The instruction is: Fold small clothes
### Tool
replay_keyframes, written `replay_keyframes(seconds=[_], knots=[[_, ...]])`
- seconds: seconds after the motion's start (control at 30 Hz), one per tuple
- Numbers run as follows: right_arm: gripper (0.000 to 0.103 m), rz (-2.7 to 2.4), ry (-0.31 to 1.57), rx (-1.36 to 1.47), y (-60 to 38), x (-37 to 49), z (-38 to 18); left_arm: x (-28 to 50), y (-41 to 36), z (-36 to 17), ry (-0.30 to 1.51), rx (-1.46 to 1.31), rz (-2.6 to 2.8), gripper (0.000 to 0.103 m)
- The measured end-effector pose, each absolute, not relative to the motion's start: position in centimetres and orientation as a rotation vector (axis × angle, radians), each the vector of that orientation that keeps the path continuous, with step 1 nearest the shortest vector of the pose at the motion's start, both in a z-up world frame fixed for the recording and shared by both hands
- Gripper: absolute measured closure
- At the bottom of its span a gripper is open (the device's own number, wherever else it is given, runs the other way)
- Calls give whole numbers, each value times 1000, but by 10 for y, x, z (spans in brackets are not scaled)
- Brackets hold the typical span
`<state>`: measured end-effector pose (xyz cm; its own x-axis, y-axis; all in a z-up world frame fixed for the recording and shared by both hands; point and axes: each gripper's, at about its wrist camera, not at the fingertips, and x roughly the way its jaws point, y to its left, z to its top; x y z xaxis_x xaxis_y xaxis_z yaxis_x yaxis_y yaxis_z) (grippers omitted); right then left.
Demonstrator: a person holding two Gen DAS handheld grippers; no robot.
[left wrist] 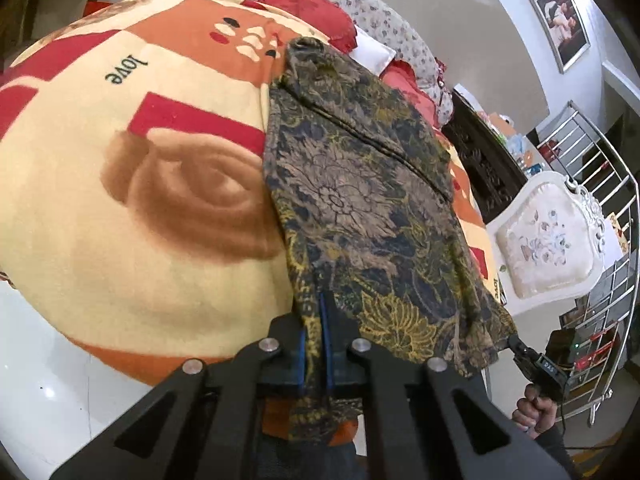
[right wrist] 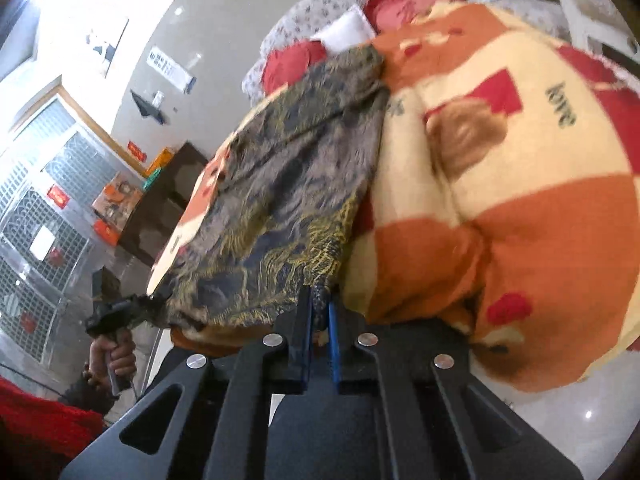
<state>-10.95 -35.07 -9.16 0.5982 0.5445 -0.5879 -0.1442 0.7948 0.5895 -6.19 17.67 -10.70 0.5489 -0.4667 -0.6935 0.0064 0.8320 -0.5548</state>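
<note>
Presently, the item under handling is a small patterned garment (left wrist: 360, 200), dark navy and brown-grey with mustard-yellow floral and leaf outlines; a large flower head sits near its middle in the left wrist view. The cloth looks thin and lies mostly flat, with a dark seam or folded edge running diagonally across its far half. Its far end narrows to a hemmed, rounded corner. The near edge carries the densest yellow print.

The garment rests on a thick blanket (left wrist: 132, 208) in cream, orange and red blocks, printed with a brown bear motif and the word "love". The blanket covers a raised, bulging surface with a white glossy floor (left wrist: 48, 384) below it.

The left gripper (left wrist: 316, 320) is closed narrow on the garment's near edge, a fold of cloth pinched between its blue-lined pads and hanging down below them. The right gripper (right wrist: 320, 308) is likewise closed narrow on the opposite near corner, fabric visibly caught between its pads. Each view also shows the other gripper at the garment's far near corner, held by a hand (left wrist: 536, 408) in a dark sleeve.

The right wrist view is motion-blurred, so fine print detail there cannot be confirmed. Beyond the garment lie red cushions (left wrist: 308, 8) and floral bedding (left wrist: 384, 20).
</note>
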Motion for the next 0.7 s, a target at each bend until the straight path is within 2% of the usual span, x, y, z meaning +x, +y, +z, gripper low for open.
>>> replay_keyframes(seconds=[0.13, 0.27, 0.33, 0.4, 0.47, 0.5, 0.57, 0.63, 0.67, 0.7], knots=[[93, 406, 883, 648, -356, -98, -117, -59, 174, -119, 991, -537, -283, 95], [83, 408, 870, 755, -365, -98, -127, -61, 175, -118, 989, -563, -305, 77], [82, 433, 845, 801, -366, -98, -128, -62, 174, -117, 986, -577, -321, 68], [81, 459, 813, 818, -366, -97, -124, -62, 172, -116, 977, -595, -339, 52], [80, 478, 799, 824, -369, -94, -123, -64, 169, -116, 960, -620, -361, 39], [80, 483, 797, 815, -368, -91, -123, -64, 167, -115, 954, -622, -362, 36], [80, 490, 796, 798, -365, -87, -124, -63, 162, -114, 957, -597, -349, 36], [80, 509, 810, 779, -360, -81, -125, -62, 161, -112, 962, -582, -335, 41], [81, 508, 817, 760, -356, -80, -125, -62, 161, -112, 972, -564, -311, 57], [88, 510, 819, 731, -352, -78, -122, -61, 162, -113, 991, -542, -286, 83]])
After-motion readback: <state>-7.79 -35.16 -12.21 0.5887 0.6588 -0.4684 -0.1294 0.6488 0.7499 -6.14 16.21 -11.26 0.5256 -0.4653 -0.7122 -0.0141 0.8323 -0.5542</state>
